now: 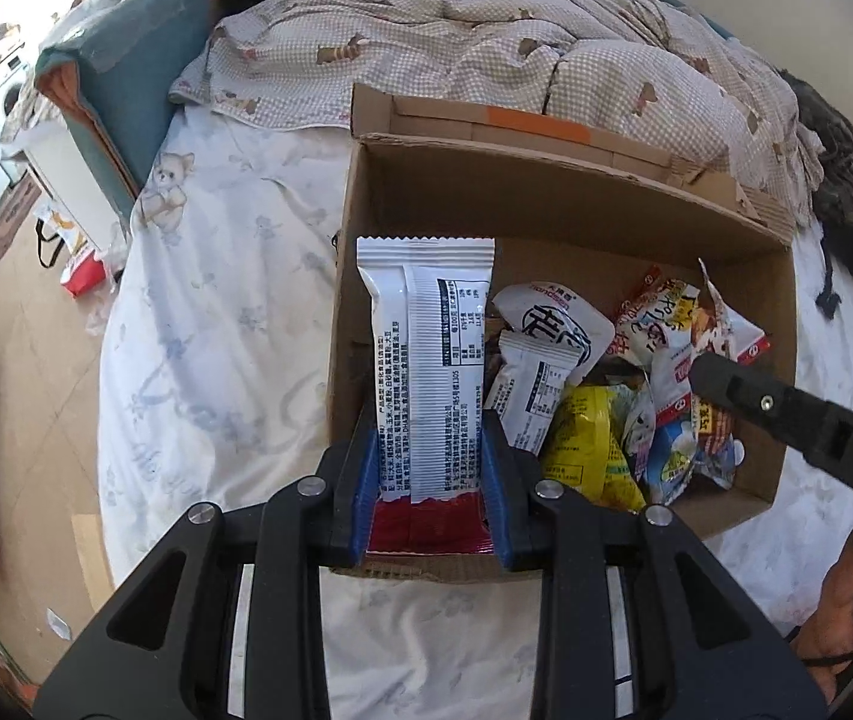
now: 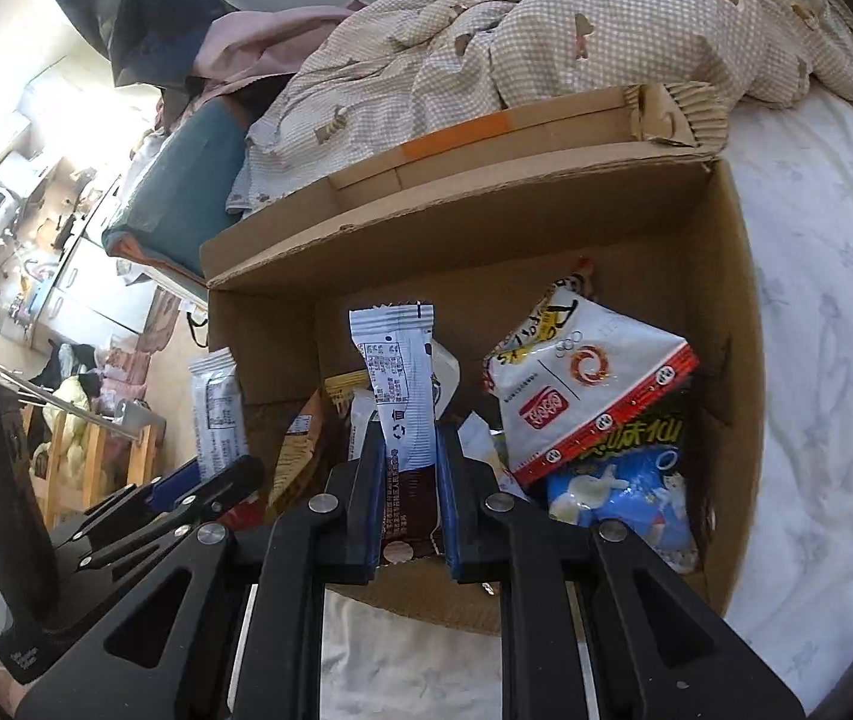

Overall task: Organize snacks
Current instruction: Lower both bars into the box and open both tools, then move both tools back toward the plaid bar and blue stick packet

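Note:
An open cardboard box [image 1: 546,180] [image 2: 738,312] sits on the bed, with several snack packets piled in its right half. My left gripper [image 1: 429,438] is shut on a white snack packet with a red end [image 1: 426,360], held upright over the box's near left corner. My right gripper [image 2: 411,462] is shut on a narrower white and brown snack bar [image 2: 399,384], upright above the box's near edge. The right gripper [image 1: 798,414] reaches in from the right in the left wrist view. The left gripper [image 2: 198,486] and its packet [image 2: 219,408] show at the left in the right wrist view.
The box rests on a white printed bedsheet [image 1: 216,330]. A rumpled checked quilt [image 1: 486,42] lies behind it, with a teal cushion [image 1: 126,78] at the bed's left edge. A cluttered floor [image 1: 24,330] lies to the left. A hand [image 1: 846,618] shows at lower right.

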`<state>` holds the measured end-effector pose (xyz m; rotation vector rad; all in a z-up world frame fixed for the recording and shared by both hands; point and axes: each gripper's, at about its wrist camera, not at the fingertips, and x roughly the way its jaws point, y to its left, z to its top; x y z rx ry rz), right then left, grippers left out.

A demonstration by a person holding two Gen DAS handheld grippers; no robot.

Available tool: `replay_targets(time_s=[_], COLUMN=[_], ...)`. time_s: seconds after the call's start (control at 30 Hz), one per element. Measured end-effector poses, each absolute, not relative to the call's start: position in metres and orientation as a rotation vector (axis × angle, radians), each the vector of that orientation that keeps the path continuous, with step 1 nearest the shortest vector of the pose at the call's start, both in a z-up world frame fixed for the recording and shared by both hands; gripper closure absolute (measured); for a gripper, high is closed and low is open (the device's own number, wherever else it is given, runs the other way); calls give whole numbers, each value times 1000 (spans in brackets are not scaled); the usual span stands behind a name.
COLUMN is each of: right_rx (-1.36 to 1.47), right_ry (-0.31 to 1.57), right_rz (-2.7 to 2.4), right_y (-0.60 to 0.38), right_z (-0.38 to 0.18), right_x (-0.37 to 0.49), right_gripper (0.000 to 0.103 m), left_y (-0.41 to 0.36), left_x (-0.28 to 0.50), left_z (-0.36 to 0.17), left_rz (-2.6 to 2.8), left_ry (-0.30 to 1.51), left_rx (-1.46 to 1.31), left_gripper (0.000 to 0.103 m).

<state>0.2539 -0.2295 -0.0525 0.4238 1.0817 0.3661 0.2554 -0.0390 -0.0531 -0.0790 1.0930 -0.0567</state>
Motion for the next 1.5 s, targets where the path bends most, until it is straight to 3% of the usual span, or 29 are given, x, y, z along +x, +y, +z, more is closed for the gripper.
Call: replay_targets(time_s=[0.63,0.67,0.7,0.77,0.8,1.27,1.5], right_rx=[487,483,481,497,502,512,516], right_ry=[1100,1100,1104,1106,1082,1063,1197], right_rz=[396,392,389,394,378,309,314], right_y=[-227,-226,-226,-228,-230,-260,-244], right_z=[-61,-61,-61,-61,-59,-49,-87], right_x=[262,262,262,263,260,208,174], right_gripper=[83,79,73,16,14,14,14], left_y=[-49,-49,-49,-47,-46,-34,-5], left_x=[261,261,261,260,258,234,214], left_z=[-47,-46,-46,-45,-43,-32,-25], left_rz=[-98,-101,-107,-117,-113,-101,-73], left_ry=[1081,1077,1078,1077,1069,1049,1068], left_rx=[-91,-92,-96,-105,-110,-144,-205], left_gripper=[75,72,60,37,30,28,28])
